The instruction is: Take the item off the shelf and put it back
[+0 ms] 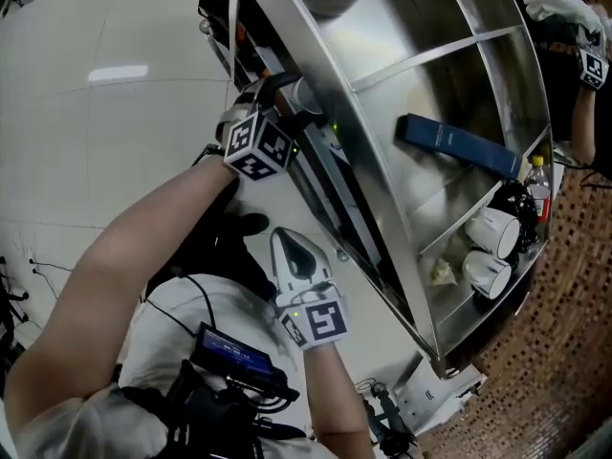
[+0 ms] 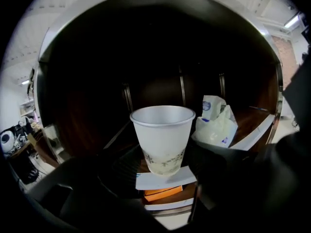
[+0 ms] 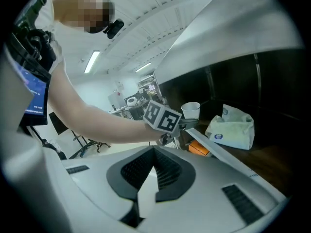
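A white paper cup (image 2: 163,137) stands upright on a white card (image 2: 165,177) that lies on an orange box (image 2: 163,193), inside a dark shelf bay. My left gripper (image 2: 163,174) is open, its dark jaws on either side of the cup's base and apart from it. In the head view the left gripper (image 1: 292,98) reaches under the metal shelf's edge, and the cup is hidden there. The right gripper (image 1: 285,237) hangs lower, outside the shelf, shut on nothing. From the right gripper view (image 3: 154,154) I see the cup (image 3: 190,109) beyond the left gripper's marker cube (image 3: 163,116).
A white tissue packet (image 2: 216,125) lies right of the cup. The steel shelf (image 1: 382,75) holds a blue book (image 1: 459,146); lower down sit two paper cups (image 1: 492,229) and a bottle (image 1: 538,185). Another person's sleeve (image 1: 588,113) is at the far right.
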{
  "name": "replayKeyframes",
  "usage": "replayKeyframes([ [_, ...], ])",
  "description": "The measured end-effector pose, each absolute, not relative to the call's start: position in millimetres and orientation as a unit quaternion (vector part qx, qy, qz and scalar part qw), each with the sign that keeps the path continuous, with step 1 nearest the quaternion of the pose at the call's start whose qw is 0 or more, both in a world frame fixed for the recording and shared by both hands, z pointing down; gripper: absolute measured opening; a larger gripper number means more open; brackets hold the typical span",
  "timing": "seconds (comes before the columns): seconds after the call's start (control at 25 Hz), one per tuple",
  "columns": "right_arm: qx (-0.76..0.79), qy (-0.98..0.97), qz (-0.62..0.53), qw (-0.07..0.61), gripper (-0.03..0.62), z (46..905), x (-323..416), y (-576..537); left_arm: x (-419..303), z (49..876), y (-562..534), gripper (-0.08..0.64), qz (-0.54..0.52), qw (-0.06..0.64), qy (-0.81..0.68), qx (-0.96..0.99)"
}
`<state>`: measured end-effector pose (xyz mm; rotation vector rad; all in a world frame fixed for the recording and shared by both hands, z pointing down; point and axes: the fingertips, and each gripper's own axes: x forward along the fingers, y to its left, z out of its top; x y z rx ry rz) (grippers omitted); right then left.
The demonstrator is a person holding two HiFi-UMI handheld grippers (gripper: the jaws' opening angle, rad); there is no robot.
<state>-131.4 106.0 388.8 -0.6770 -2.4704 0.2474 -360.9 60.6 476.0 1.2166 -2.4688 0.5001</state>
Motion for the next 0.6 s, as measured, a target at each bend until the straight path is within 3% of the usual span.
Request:
replayKeyframes([
  [0.2,-0.245,-0.922,0.096,0.284,0.008,394.1,-138.1,99.2,-387.7,500.8,54.0,0.305,0.204,0.195,-0.872,0.4],
  [0.6,-0.238,-0.924,0.096,0.284,0.008,395.0,-146.5,87.5,-397.1,511.5,50.2,0.329,0.147,0.228,-0.884,0.382],
])
